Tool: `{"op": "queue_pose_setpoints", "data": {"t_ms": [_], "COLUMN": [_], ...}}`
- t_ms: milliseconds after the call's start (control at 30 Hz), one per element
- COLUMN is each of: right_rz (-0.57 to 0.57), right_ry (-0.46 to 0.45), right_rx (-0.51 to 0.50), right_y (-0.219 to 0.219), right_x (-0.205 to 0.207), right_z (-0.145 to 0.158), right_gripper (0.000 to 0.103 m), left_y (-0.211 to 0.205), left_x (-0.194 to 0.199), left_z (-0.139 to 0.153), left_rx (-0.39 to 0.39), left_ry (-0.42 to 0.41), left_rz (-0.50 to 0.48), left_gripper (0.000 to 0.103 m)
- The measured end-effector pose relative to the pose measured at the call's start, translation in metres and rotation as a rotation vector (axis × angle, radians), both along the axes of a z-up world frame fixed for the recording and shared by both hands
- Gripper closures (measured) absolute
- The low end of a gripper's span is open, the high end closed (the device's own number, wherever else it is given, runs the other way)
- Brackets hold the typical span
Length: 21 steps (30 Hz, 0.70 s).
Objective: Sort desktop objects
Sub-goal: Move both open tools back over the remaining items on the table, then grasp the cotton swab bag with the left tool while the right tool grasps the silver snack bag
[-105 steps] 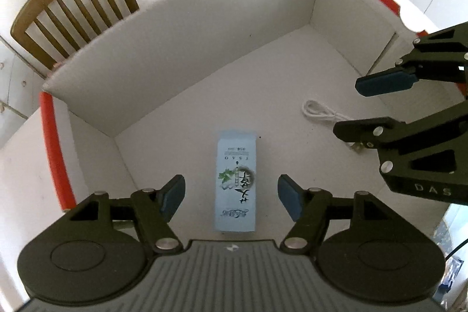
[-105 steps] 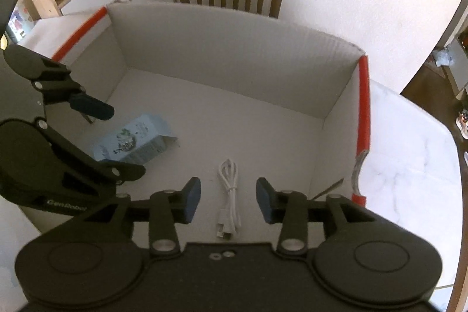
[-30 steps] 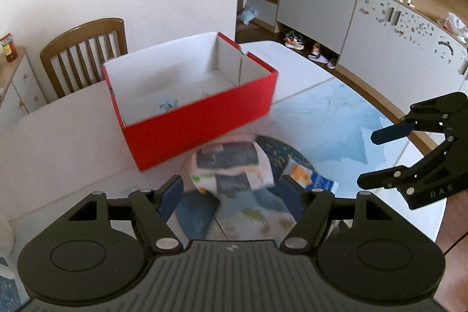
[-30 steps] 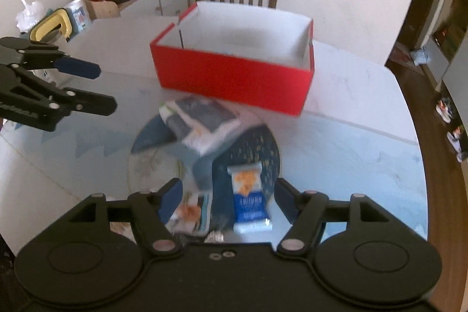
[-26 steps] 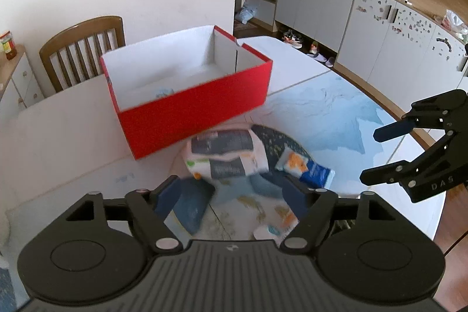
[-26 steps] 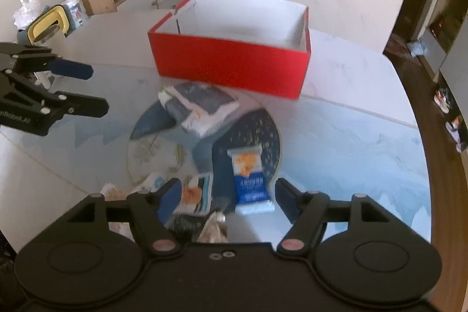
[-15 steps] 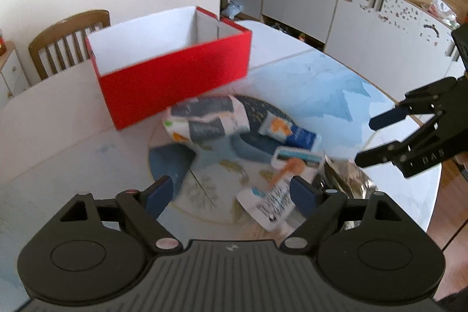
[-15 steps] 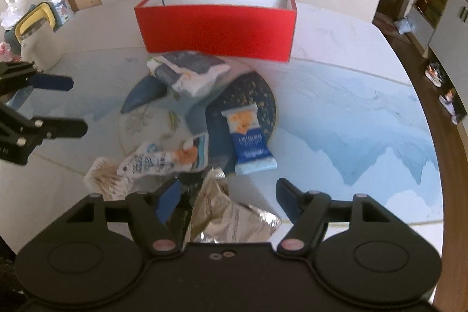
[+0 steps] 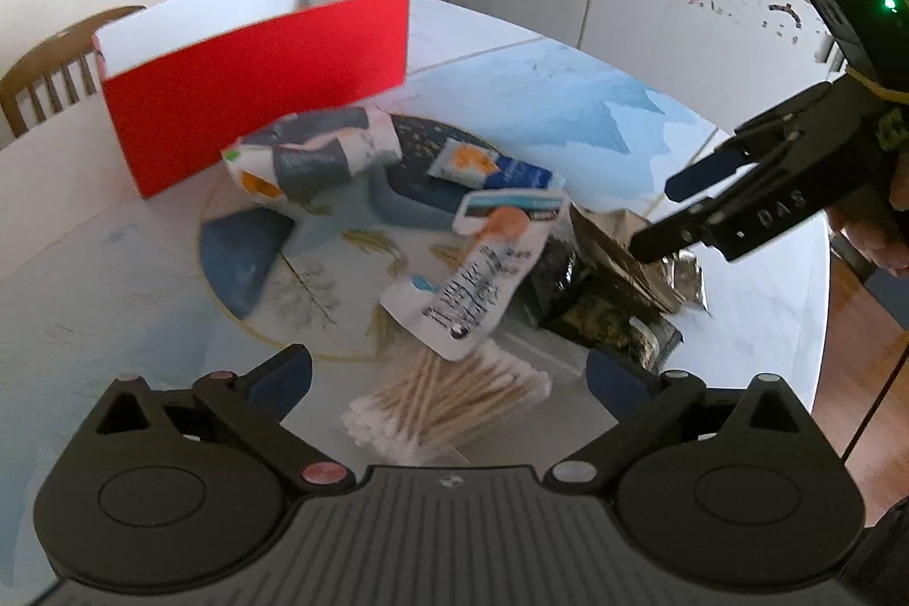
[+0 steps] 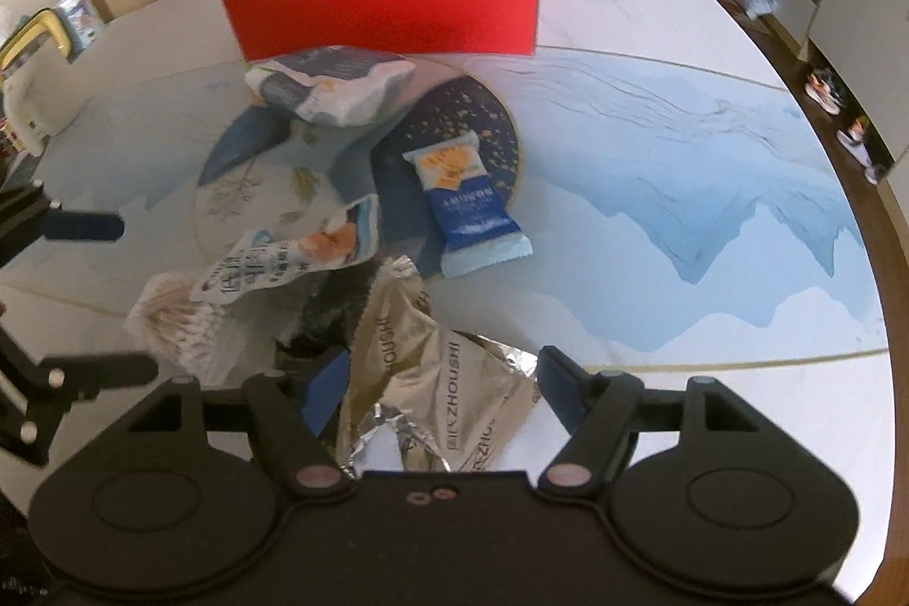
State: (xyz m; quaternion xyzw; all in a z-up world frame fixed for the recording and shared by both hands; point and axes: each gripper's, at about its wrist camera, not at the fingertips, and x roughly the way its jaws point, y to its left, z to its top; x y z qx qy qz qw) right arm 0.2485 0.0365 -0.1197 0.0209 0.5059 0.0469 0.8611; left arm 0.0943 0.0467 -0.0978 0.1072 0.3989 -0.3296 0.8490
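The left tongs (image 9: 449, 373) have just been opening and stand spread wide, empty, over the cotton swab pack (image 9: 454, 401) on the table (image 9: 102, 299). The right tongs (image 10: 434, 387) stand apart, gripping nothing, straddling the crumpled silver wrapper (image 10: 437, 367). Behind the clutter sits the red box (image 10: 386, 4)

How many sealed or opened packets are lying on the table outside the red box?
5, maybe more hidden: grey-and-white tissue pack nearest the box, blue cracker packet on the dark disc, white pouch, dark packet beneath it, crumpled silver foil bag nearest.
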Motion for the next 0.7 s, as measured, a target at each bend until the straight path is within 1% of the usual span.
{"op": "queue_pose_setpoints", "data": {"t_ms": [133,233,300,467,600,700], "right_rz": [-0.038,-0.053,-0.049,-0.06,-0.082,-0.093], "right_ry": [-0.011,-0.017,-0.03,0.013,0.02,0.016], "right_rx": [0.021,0.017,0.032,-0.008,0.018,0.022], "right_y": [-0.002,0.002,0.005,0.008,-0.004,-0.016], "right_x": [0.002,0.003,0.002,0.004,0.0,-0.002], "right_z": [-0.003,-0.004,-0.002,-0.014,-0.021,-0.023], "right_gripper": [0.028,0.028,0.027,0.026,0.023,0.022], "left_y": [-0.002,-0.002,-0.003,-0.005,-0.003,-0.001], "left_x": [-0.001,0.001,0.001,0.004,0.007,0.01], "left_z": [-0.006,-0.009,-0.01,-0.012,-0.015,-0.018], "left_rx": [0.013,0.023,0.025,0.032,0.038,0.04], "left_ry": [-0.008,0.002,0.004,0.0,0.005,0.009], "left_rz": [-0.013,-0.015,-0.016,-0.019,-0.008,-0.024], "left_gripper": [0.0,0.0,0.0,0.0,0.0,0.0]}}
